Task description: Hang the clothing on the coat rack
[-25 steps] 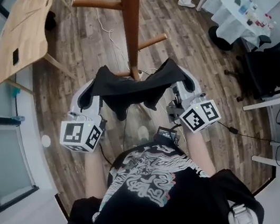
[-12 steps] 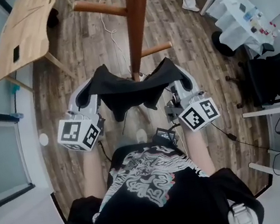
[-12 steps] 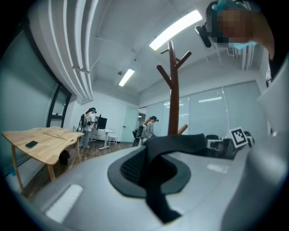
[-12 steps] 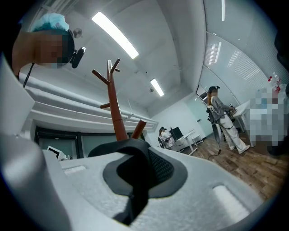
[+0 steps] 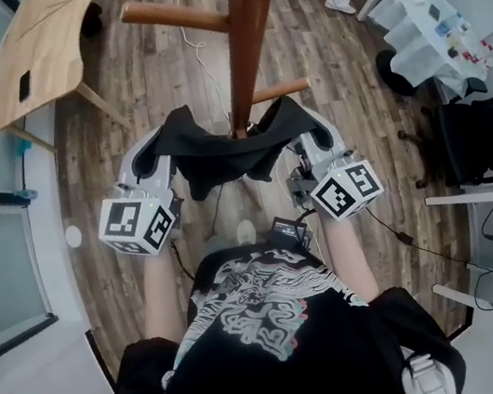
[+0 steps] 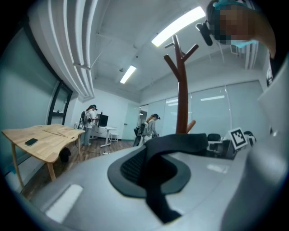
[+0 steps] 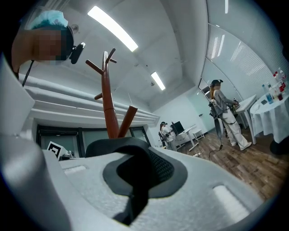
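Note:
A black garment (image 5: 225,153) hangs stretched between my two grippers, just in front of the brown wooden coat rack (image 5: 246,31). My left gripper (image 5: 163,149) is shut on the garment's left end, and the black cloth (image 6: 156,158) fills its jaws in the left gripper view. The right gripper (image 5: 302,125) is shut on the right end, with the cloth (image 7: 135,173) pinched between its jaws. The rack's pole (image 6: 181,103) rises straight ahead with forked pegs at the top. In the right gripper view the pole (image 7: 108,103) stands to the left of the jaws. A lower peg (image 5: 280,91) juts right, just above the garment.
A light wooden table (image 5: 37,54) stands at the upper left. A white-covered table (image 5: 428,22) with small bottles and a black office chair (image 5: 489,125) are at the right. Cables (image 5: 189,32) trail over the wood floor. People stand in the background (image 7: 223,113).
Both grippers and the garment have shifted slightly up the view, closer to the rack's pole. The grip on the cloth is unchanged.

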`<state>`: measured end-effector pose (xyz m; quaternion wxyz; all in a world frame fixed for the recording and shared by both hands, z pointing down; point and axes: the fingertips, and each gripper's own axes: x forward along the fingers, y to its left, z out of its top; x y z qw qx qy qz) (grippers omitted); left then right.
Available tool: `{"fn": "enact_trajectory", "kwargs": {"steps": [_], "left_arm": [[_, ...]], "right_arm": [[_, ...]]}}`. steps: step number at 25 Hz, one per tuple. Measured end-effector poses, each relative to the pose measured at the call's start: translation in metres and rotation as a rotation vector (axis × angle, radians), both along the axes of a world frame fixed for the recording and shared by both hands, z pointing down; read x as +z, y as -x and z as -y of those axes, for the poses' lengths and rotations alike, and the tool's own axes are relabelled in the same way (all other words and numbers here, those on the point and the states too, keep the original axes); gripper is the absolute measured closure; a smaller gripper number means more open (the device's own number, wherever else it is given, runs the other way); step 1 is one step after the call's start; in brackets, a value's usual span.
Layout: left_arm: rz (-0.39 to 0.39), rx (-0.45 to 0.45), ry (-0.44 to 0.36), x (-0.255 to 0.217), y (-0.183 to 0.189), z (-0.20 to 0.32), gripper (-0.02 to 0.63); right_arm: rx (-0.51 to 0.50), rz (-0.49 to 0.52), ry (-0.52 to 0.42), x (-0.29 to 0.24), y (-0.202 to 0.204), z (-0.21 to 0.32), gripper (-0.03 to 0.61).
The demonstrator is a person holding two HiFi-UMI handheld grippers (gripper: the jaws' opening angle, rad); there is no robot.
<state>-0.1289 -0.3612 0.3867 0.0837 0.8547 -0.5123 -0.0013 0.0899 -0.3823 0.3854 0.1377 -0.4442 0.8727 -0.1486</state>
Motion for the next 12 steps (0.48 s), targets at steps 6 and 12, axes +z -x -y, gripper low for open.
{"fn": "enact_trajectory", "kwargs": {"steps": [6,12], "left_arm": [[-0.002,0.009,0.037,0.016,-0.005,0.015,0.615],[-0.003,0.024,0.072,0.038,-0.011,0.022,0.615]], "right_arm": [[-0.006,-0.024,0.024,0.016,-0.002,0.009,0.568],[-0.016,-0.040,0.057,0.038,0.001,0.014,0.568]]}}
